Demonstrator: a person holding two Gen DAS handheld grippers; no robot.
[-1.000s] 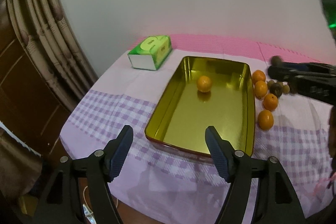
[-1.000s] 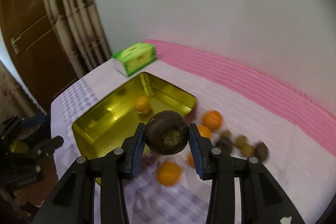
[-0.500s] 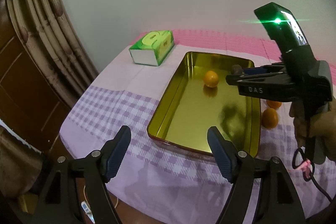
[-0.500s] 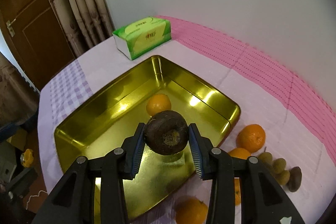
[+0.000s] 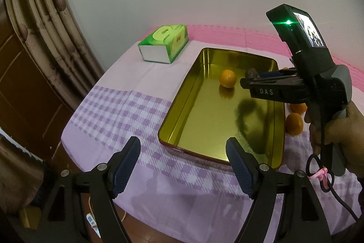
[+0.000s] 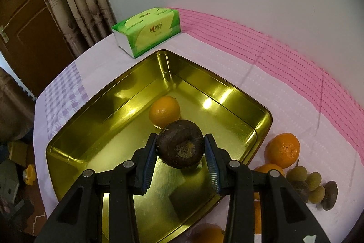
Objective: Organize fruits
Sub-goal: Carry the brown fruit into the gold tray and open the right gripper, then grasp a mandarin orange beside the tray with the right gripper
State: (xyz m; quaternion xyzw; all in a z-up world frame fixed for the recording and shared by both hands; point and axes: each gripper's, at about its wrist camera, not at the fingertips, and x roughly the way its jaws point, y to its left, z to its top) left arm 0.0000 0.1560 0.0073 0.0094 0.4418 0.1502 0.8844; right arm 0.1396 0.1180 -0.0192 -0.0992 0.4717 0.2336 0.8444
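The right gripper point(image 6: 180, 153) was clamped on a dark brown round fruit point(image 6: 180, 144), pads pressing its two sides, stem scar facing the camera. It hung above the floor of the gold metal tray point(image 6: 261, 126), toward the tray's far half, with the fruit's shadow directly under it, so the drop point lay straight down rather than off to either side. Whether the fruit already touched the tray floor could not be told. The fruit looked nearly round, slightly flattened, so no long axis mattered for the release.

The left gripper point(image 5: 182, 165) stood empty at the near edge of the table, its jaws wide and opening further, with nothing between them; it was well apart from the fruit, so the right hand point(image 5: 336, 129) was plainly the nearer one.

Just beyond the held fruit, one orange point(image 6: 164, 110) lay in the tray, the only thing resting there. Outside the tray's right wall lay another orange point(image 6: 283, 147), more oranges nearer the camera, and a cluster of small olive-green fruits point(image 6: 314, 181) with darker brown ones. Farthest off stood a green tissue box point(image 6: 147, 31).
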